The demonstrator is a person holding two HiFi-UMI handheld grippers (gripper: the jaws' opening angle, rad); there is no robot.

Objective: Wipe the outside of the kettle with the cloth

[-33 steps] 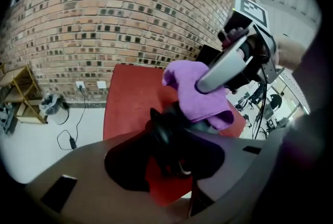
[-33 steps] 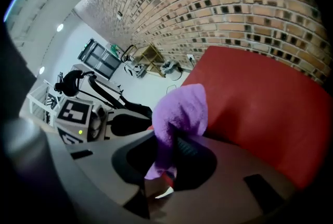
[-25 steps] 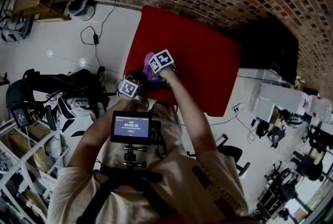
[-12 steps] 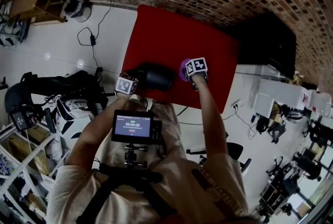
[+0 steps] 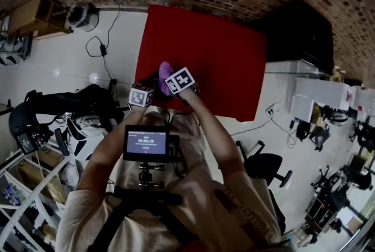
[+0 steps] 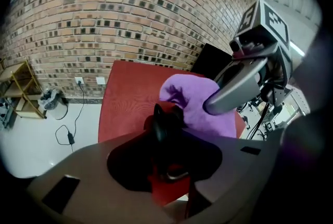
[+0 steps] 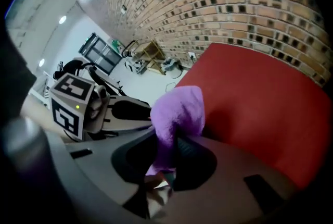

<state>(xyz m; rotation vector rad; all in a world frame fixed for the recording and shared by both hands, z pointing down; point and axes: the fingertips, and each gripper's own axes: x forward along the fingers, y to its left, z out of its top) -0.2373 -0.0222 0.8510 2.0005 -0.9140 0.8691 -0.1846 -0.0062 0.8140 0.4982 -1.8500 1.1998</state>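
My left gripper (image 6: 164,129) is shut on a dark, narrow part of the black kettle (image 6: 162,123), seemingly its handle, after its jaws closed a little further on it. My right gripper (image 7: 171,145) is shut on the purple cloth (image 7: 179,111). The cloth (image 6: 200,106) lies against the kettle just behind the left jaws. In the head view both grippers meet at the near left edge of the red table (image 5: 222,63). There the cloth (image 5: 165,72) and the right gripper (image 5: 170,78) cover most of the kettle (image 5: 152,82), with the left gripper (image 5: 147,89) beside it.
A black cabinet (image 5: 302,40) stands at the table's right end. On the white floor to the left lie a cable (image 5: 102,46), a wooden shelf (image 5: 35,16) and a black bag (image 5: 64,101). A brick wall (image 6: 130,14) runs behind the table.
Half a second ago my right gripper was out to the right with the cloth and the kettle showed. It has swung back left over the kettle. The left gripper has kept its place.
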